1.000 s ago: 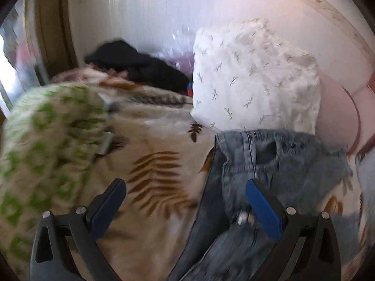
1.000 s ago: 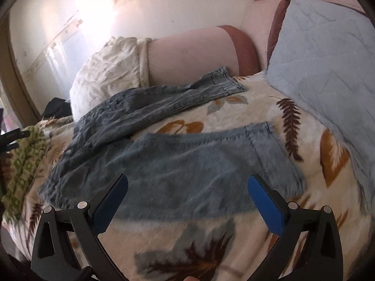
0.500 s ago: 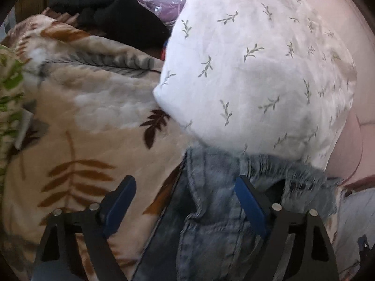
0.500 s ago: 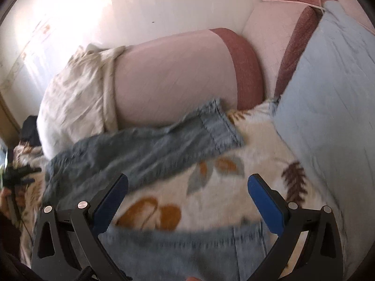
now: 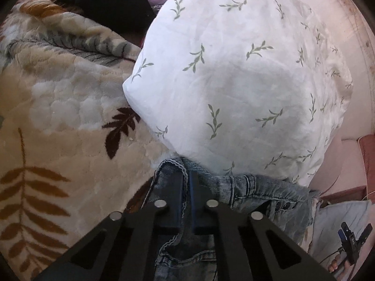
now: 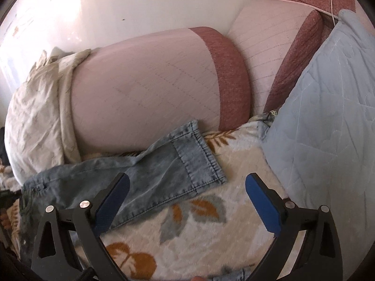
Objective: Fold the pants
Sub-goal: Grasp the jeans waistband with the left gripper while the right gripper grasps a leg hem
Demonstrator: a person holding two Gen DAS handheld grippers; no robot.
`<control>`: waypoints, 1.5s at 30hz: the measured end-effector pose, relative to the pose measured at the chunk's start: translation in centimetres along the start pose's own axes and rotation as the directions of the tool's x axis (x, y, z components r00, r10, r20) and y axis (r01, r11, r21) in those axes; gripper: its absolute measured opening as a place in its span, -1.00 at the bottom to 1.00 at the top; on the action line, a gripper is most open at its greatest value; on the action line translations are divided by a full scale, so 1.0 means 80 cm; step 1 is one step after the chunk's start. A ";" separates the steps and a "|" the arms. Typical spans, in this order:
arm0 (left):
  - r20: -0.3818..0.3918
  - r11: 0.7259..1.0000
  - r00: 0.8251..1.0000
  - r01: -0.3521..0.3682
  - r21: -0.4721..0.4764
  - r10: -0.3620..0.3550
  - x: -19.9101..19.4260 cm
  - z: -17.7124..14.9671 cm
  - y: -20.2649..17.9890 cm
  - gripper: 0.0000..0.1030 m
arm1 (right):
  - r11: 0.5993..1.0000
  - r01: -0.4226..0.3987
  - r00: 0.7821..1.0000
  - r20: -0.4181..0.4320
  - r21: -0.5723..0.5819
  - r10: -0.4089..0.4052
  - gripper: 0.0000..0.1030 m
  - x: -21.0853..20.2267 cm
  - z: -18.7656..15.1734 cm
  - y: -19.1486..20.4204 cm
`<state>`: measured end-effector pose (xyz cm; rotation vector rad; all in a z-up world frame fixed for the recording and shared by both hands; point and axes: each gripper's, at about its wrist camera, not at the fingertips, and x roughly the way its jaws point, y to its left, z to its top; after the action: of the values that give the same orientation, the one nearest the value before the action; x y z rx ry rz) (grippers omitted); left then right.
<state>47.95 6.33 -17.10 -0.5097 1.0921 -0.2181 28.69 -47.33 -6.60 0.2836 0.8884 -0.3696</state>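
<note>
Faded blue denim pants point(image 5: 253, 187) lie on a leaf-patterned blanket point(image 5: 58, 121). In the left wrist view my left gripper point(image 5: 186, 182) is shut on the waistband edge of the pants, right under a white pillow. In the right wrist view one pant leg point(image 6: 164, 175) stretches across the blanket point(image 6: 211, 229) and its hem point(image 6: 201, 149) touches a pink bolster. My right gripper point(image 6: 187, 201) is open and empty, just above the blanket, with its left finger point(image 6: 114, 201) over the leg and the hem ahead between the fingers.
A white pillow with green sprigs point(image 5: 234, 75) presses against the waistband. A dark garment point(image 5: 105, 0) lies behind it. A pink bolster with a red band point(image 6: 152, 89), a cream pillow point(image 6: 35, 117) and a light blue quilted cushion point(image 6: 328, 117) hem in the blanket.
My left gripper moved forward to the waistband and closed on it. My right gripper moved forward along the upper pant leg toward its hem and stayed open.
</note>
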 end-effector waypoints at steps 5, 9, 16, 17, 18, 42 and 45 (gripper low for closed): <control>0.065 0.997 0.996 0.069 -0.024 -0.068 -0.006 -0.020 0.019 -0.91 | 0.998 -0.010 1.000 -0.005 0.057 0.010 0.86 0.020 0.018 -0.013; 0.105 0.992 0.987 0.128 -0.020 -0.125 -0.007 -0.030 0.038 -0.91 | 0.996 -0.016 0.999 -0.033 0.083 0.018 0.86 0.045 0.032 -0.019; 0.168 0.977 0.963 0.207 0.047 -0.212 -0.046 -0.038 0.058 -0.91 | 0.993 -0.003 0.998 -0.063 0.122 0.011 0.84 0.091 0.060 -0.028; 0.169 0.976 0.962 0.210 0.051 -0.216 -0.047 -0.034 0.058 -0.91 | 0.992 0.005 0.998 -0.070 0.123 0.003 0.81 0.099 0.064 -0.028; 0.168 0.976 0.961 0.213 0.052 -0.219 -0.046 -0.031 0.062 -0.91 | 0.993 0.016 0.997 -0.079 0.120 -0.006 0.74 0.108 0.069 -0.028; 0.176 0.964 0.951 0.237 0.117 -0.255 -0.018 -0.019 0.030 -0.83 | 0.904 -0.117 0.981 -0.097 0.412 0.171 0.37 0.217 0.072 -0.045; 0.184 0.962 0.949 0.234 0.139 -0.257 -0.020 -0.021 0.026 -0.83 | 0.906 -0.107 0.982 -0.100 0.410 0.161 0.50 0.209 0.077 -0.039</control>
<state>45.60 8.32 -17.47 -0.5511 0.8122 -0.4378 41.28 -55.84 -16.43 0.7556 0.9115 -0.4083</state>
